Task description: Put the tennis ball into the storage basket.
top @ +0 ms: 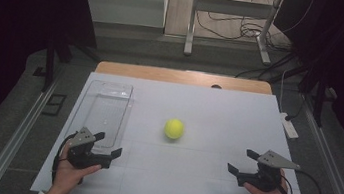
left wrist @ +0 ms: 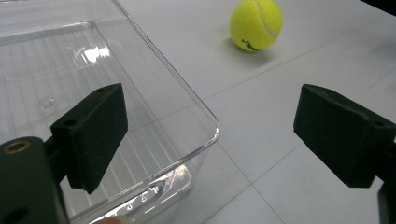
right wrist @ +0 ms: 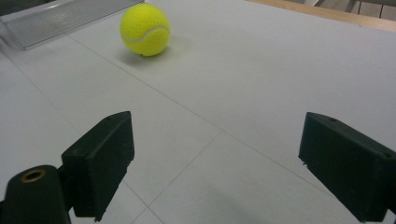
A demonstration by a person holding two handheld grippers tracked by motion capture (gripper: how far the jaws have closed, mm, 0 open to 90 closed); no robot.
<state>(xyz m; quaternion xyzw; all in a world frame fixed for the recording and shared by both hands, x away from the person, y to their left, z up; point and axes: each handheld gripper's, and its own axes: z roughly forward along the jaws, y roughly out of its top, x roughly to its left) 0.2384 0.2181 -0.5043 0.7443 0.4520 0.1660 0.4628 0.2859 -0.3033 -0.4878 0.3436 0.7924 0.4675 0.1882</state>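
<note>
**Two open grippers flanking a tennis ball**

The left gripper, jaws spread wide and holding nothing, rests at the near end of a clear plastic tray, one jaw over the tray's corner. The yellow tennis ball lies on the white table near its middle, just right of the tray, apart from both grippers. The right gripper, likewise wide open and empty, sits at the near right.
</note>
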